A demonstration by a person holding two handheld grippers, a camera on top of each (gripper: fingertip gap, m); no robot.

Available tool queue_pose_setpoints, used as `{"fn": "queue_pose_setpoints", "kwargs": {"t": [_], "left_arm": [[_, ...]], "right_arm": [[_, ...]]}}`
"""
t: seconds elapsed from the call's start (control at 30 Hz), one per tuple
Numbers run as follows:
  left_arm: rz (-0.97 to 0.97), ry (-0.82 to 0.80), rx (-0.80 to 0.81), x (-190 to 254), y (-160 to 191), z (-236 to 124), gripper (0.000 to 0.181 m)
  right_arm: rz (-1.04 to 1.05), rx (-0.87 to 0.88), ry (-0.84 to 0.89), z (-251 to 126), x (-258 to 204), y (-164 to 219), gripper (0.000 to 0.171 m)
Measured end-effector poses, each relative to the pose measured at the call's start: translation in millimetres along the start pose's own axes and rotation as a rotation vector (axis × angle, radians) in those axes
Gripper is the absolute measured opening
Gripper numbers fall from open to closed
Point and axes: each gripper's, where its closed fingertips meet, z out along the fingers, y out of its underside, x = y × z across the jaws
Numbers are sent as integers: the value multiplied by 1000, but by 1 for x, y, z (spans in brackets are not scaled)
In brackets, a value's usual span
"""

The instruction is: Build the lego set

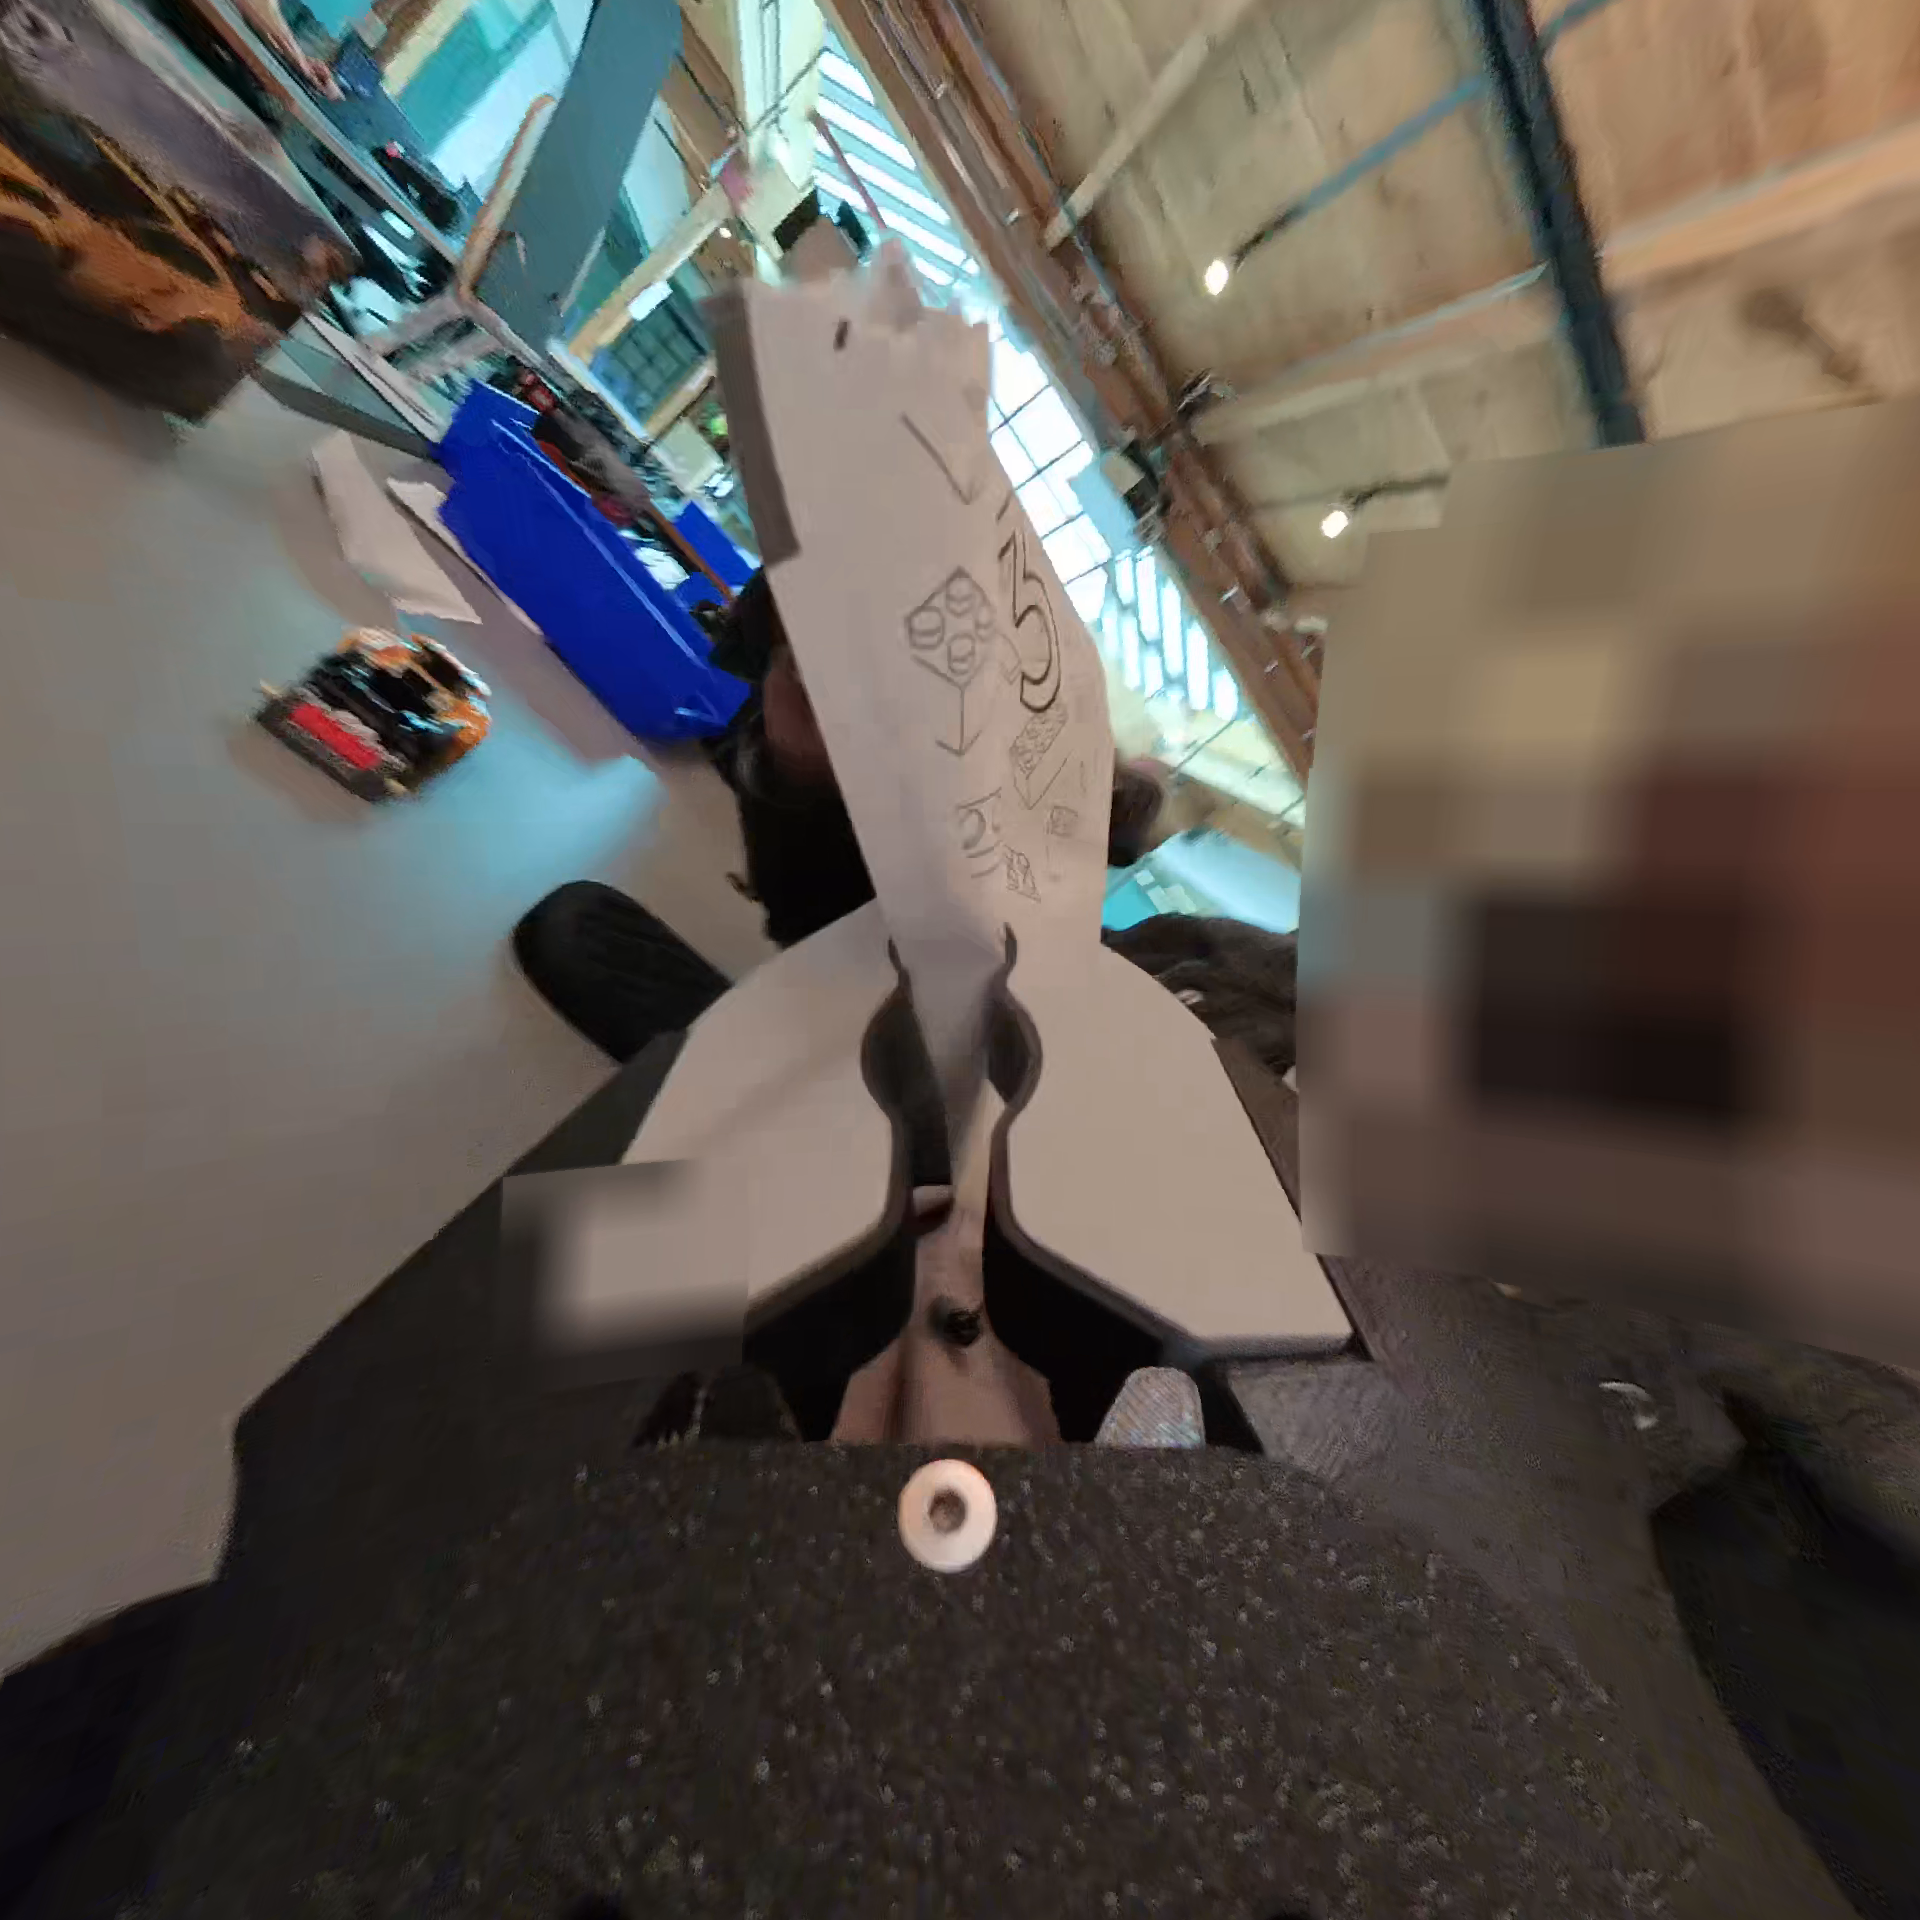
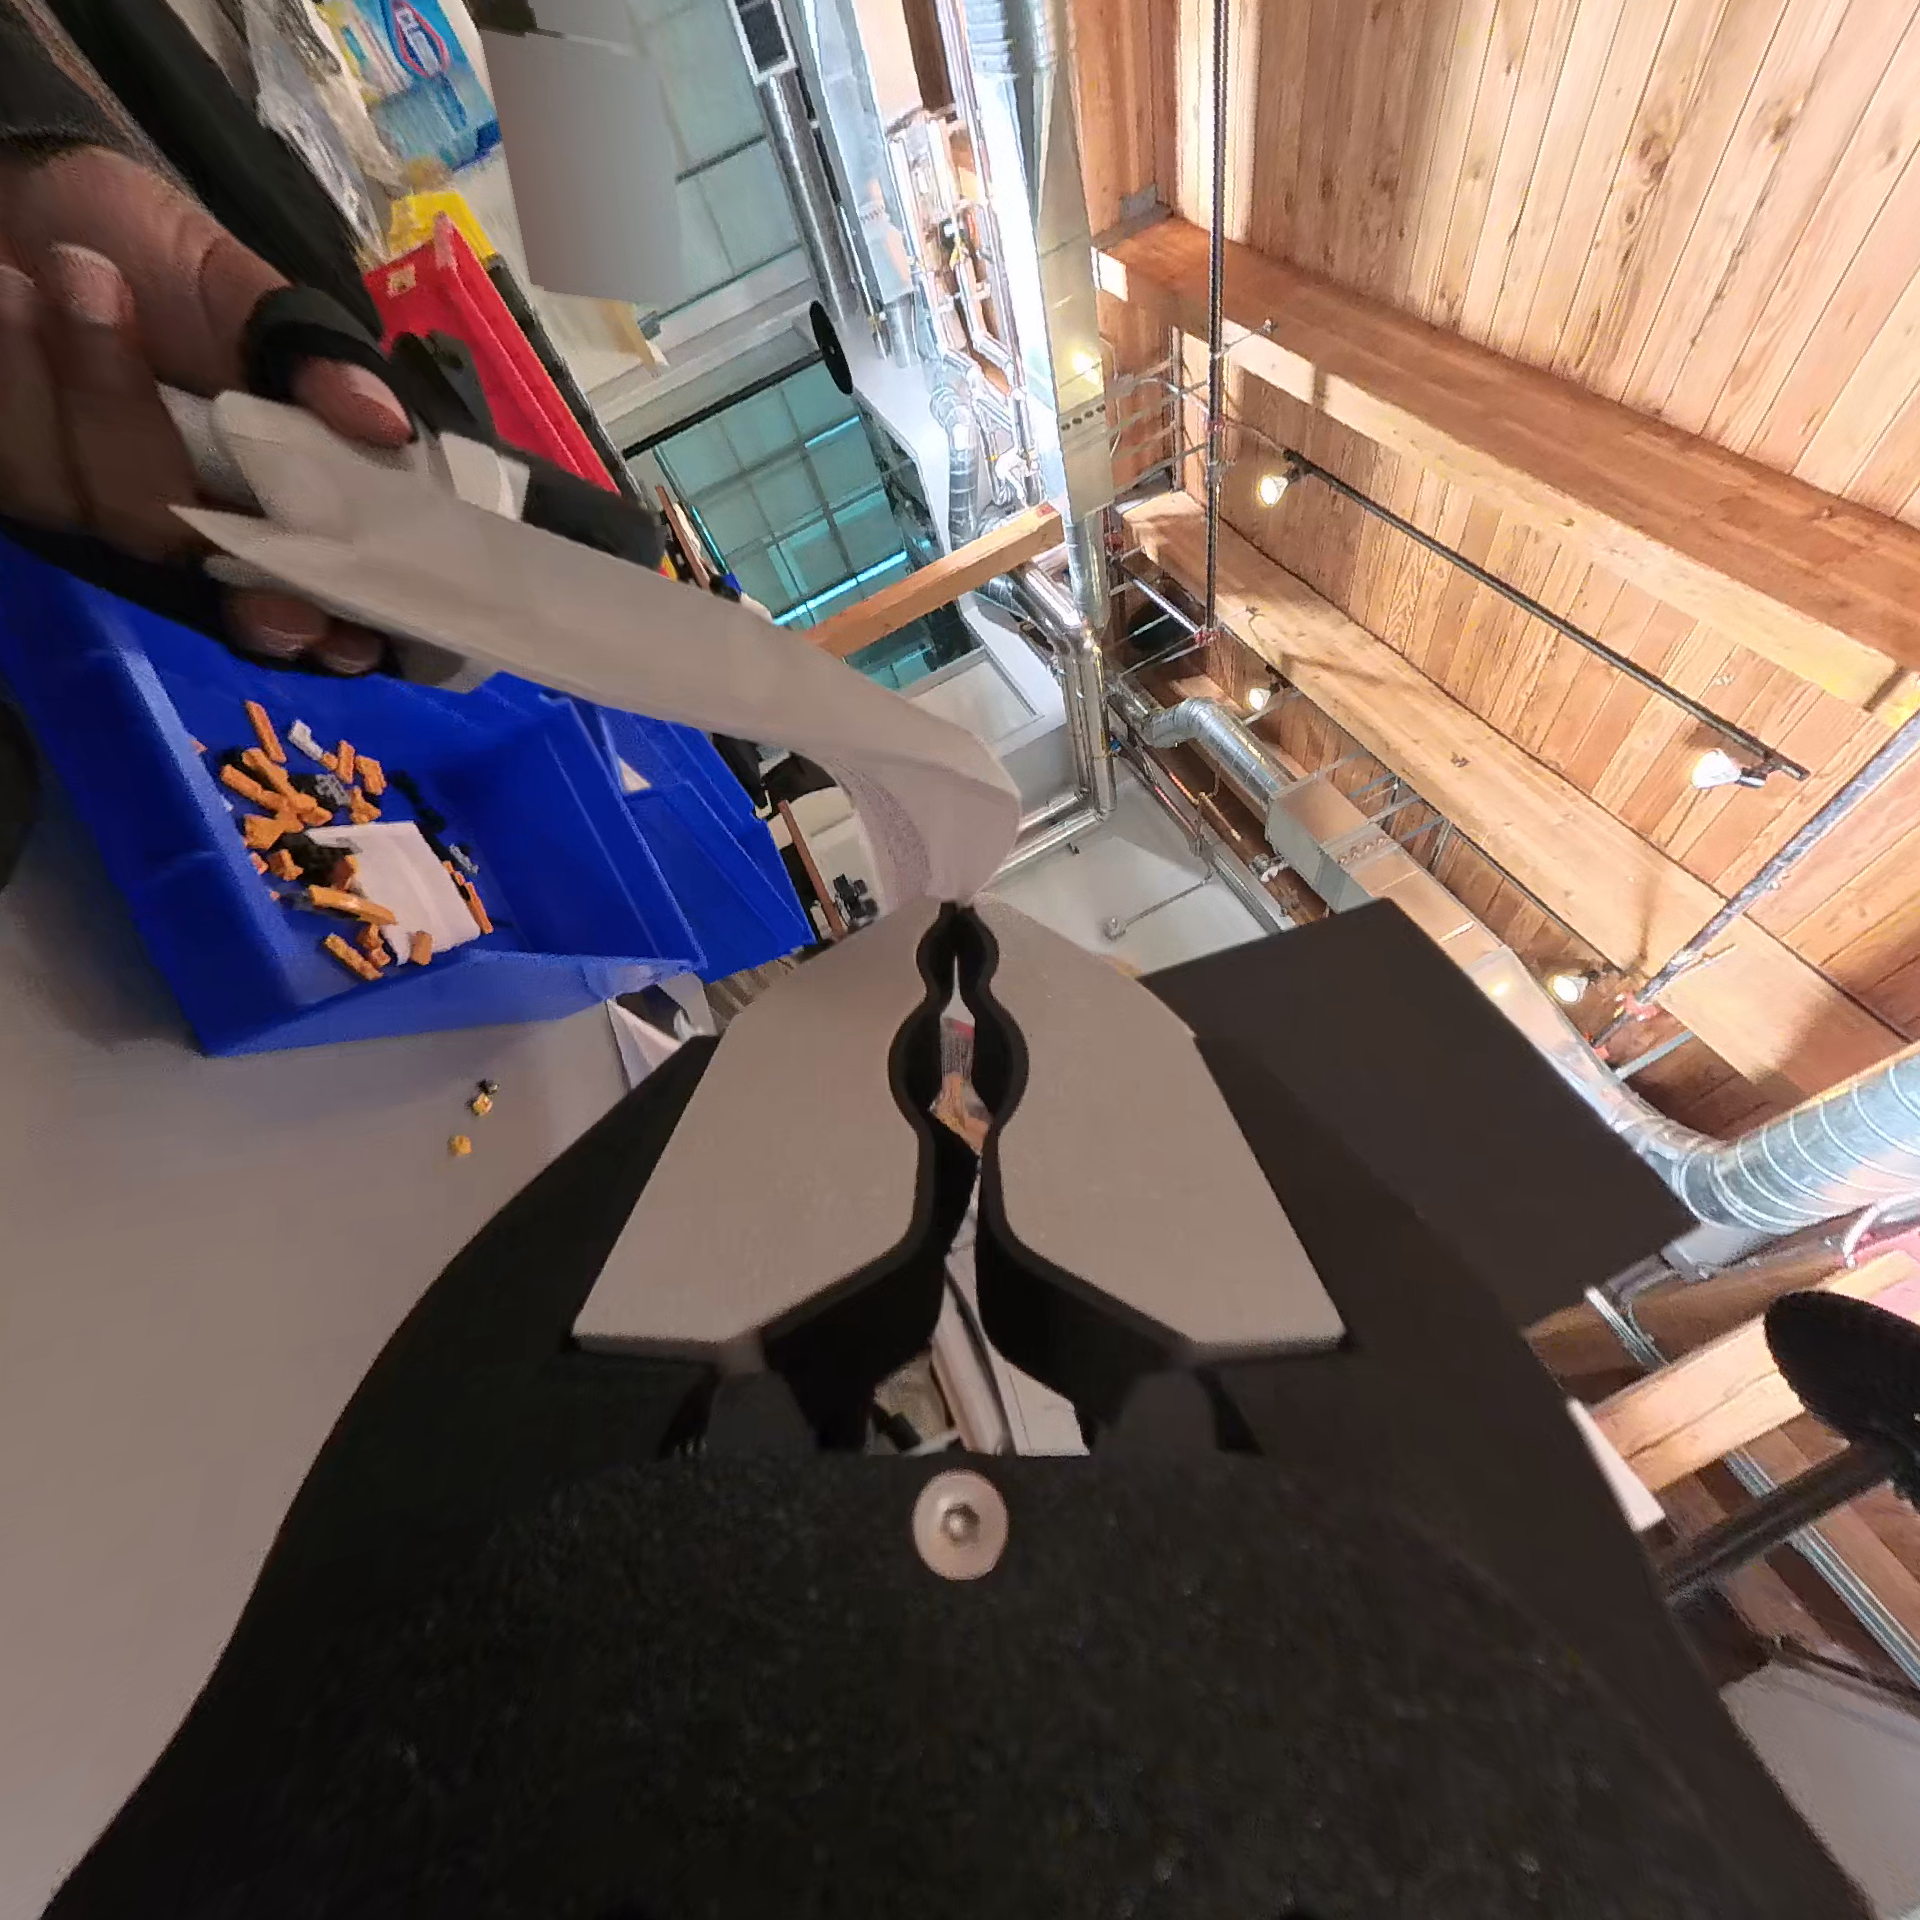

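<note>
My left gripper (image 1: 951,961) is shut on the lower end of a white paper bag (image 1: 935,644) printed with brick drawings. The bag stands up from the fingertips and its top edge is ragged. My right gripper (image 2: 961,914) is shut on a corner of a white paper bag (image 2: 623,634) that stretches up and left to a person's hand (image 2: 94,343). A partly built black, orange and red lego model (image 1: 374,712) sits on the grey table (image 1: 208,1039). Both views are tilted up toward the ceiling.
A blue bin (image 2: 582,935) holds several orange and black lego pieces (image 2: 312,821) and a white bag. A red bin (image 2: 488,332) stands behind it. Two small loose pieces (image 2: 473,1117) lie on the table. Blue bins (image 1: 592,582) and papers (image 1: 384,530) lie beyond the model.
</note>
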Motion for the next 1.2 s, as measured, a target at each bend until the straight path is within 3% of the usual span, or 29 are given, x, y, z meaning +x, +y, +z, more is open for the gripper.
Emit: {"fn": "queue_pose_setpoints", "kwargs": {"t": [0.03,0.2,0.3,0.43,0.5,0.6,0.7,0.9,1.2], "left_arm": [[39,-16,-18,-1,1,1,6],[194,-169,-102,-16,3,-6,0],[345,-324,-152,-26,2,-20,0],[549,-428,-226,-26,1,-32,0],[607,-441,-265,-26,5,-32,0],[648,-443,-301,-28,12,-29,0],[650,-457,-293,-29,9,-32,0],[584,-514,-290,-27,-9,-47,1],[600,-621,-264,-30,-52,-70,0]], "right_arm": [[6,-16,-1,-5,0,4,0],[76,-121,-29,-27,-10,30,4],[378,-178,-180,-35,-33,50,13],[1006,-246,-536,-39,-81,61,69],[1189,-214,-637,-34,-94,55,82],[1291,-156,-681,-20,-101,47,71],[1218,-155,-676,-10,-104,48,0],[1226,-155,-735,5,-100,38,0],[1272,-214,-625,43,-79,52,0]]}}
